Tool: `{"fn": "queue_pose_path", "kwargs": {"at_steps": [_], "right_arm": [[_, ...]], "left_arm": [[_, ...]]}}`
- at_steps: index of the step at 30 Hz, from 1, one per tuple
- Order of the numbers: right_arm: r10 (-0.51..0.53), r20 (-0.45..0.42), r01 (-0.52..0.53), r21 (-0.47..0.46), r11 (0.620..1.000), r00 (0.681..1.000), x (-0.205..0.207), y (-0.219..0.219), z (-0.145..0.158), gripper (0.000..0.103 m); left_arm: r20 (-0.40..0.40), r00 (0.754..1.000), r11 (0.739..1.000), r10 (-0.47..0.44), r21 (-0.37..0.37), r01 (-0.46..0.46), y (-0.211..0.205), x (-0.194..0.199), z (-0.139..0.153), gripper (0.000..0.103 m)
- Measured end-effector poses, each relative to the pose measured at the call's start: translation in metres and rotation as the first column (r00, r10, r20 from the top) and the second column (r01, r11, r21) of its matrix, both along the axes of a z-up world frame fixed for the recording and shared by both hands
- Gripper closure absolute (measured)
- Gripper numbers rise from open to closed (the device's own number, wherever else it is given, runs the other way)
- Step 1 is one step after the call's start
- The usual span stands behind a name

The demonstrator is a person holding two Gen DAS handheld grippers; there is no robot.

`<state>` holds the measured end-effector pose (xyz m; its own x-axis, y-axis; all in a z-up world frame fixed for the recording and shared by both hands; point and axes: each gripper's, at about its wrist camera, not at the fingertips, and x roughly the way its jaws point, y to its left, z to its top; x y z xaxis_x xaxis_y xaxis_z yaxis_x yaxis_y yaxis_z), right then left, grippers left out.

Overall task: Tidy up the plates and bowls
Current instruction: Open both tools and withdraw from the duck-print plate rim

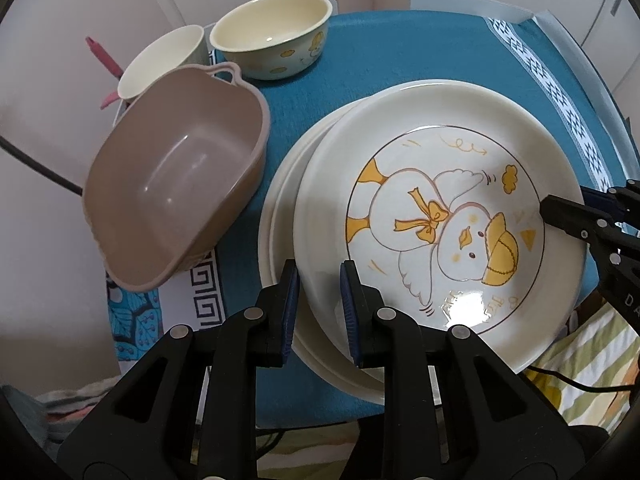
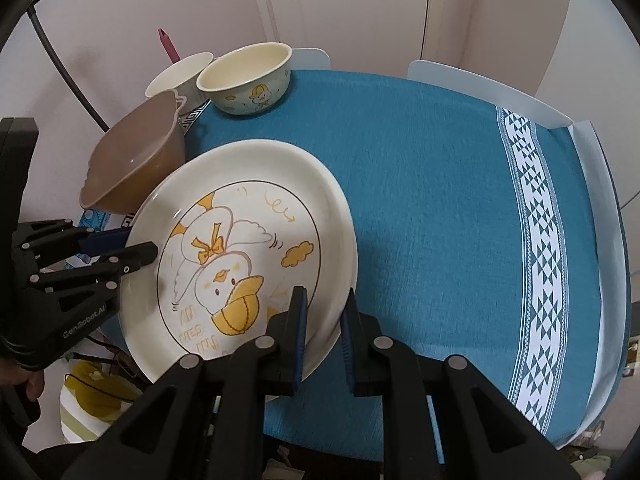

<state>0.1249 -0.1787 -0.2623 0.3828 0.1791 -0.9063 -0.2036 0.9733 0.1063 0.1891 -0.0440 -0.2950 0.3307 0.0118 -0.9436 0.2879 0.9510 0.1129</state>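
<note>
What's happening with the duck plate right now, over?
Left gripper and right gripper both clamped on duck plate rim. Second plate underneath. Brown basin close beside.

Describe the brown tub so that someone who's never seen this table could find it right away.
Start at the round table with the blue cloth and go to its wall-side edge, left of the large cream duck-print plate. The taupe-brown plastic tub sits there tilted, overhanging the edge. Unlike the two cream bowls behind it, it is brown, roughly rectangular and has loop handles.

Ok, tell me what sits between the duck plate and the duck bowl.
Only bare blue tablecloth lies between the duck plate and the duck bowl, clearest in the right wrist view.
</note>
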Motion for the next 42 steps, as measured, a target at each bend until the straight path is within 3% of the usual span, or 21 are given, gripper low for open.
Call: {"fn": "queue_pose_path", "kwargs": {"at_steps": [13,29,35,38,42], "right_arm": [[-0.032,-0.05,0.03,-0.039,0.999,0.998,-0.001,0.005,0.0,0.088],[0.072,-0.114,-0.078,-0.051,0.996,0.991,0.012,0.007,-0.006,0.088],[0.096,-0.118,-0.102,-0.049,0.994,0.988,0.014,0.006,-0.006,0.088],[0.124,-0.124,-0.132,-0.059,0.989,0.984,0.015,0.009,-0.006,0.088],[0.144,-0.135,-0.157,-0.094,0.983,0.98,0.018,0.015,-0.007,0.087]], "left_arm": [[0.005,1.0,0.999,0.02,0.048,-0.02,-0.006,0.001,0.0,0.084],[-0.065,0.984,0.984,0.165,-0.05,-0.168,0.01,0.004,0.007,0.084],[-0.079,0.979,0.98,0.186,-0.06,-0.191,0.012,0.003,0.009,0.083],[-0.052,0.982,0.983,0.18,-0.015,-0.181,0.013,0.004,0.016,0.083],[-0.077,0.977,0.978,0.201,-0.038,-0.204,0.02,0.01,0.015,0.083]]}}
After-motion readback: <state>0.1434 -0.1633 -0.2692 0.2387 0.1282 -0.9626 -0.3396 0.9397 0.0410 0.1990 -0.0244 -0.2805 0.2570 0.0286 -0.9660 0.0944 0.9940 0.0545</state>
